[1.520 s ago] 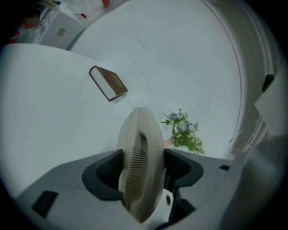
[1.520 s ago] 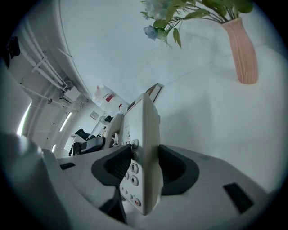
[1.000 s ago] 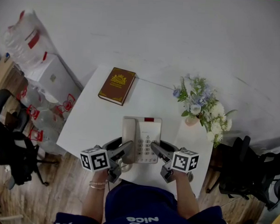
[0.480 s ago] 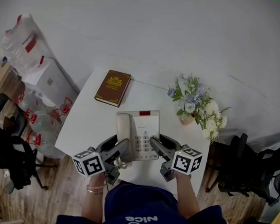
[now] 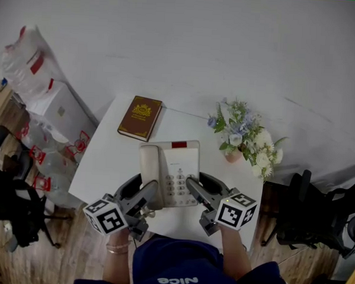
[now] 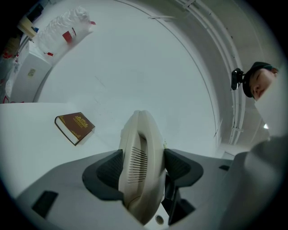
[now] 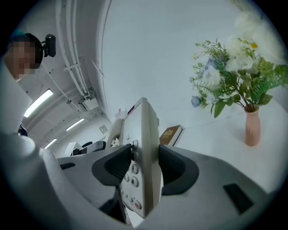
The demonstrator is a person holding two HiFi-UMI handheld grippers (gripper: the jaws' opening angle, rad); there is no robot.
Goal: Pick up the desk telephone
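The cream desk telephone (image 5: 169,172) hangs in the air above the white table (image 5: 111,159), held between both grippers. My left gripper (image 5: 149,197) is shut on its handset side; in the left gripper view the dark pads (image 6: 109,173) press on the cream handset end (image 6: 139,166). My right gripper (image 5: 193,190) is shut on the keypad side; in the right gripper view the phone's edge (image 7: 146,152) stands upright between the two pads (image 7: 171,168), with number keys showing.
A brown book (image 5: 140,118) lies at the table's far left. A pink vase of flowers (image 5: 242,139) stands at the far right. Plastic-wrapped boxes (image 5: 49,102) and a black chair (image 5: 9,189) are on the left, another chair (image 5: 310,216) on the right.
Both grippers have risen with the telephone, which now looks larger and nearer to the head camera. The book and vase stay on the table.
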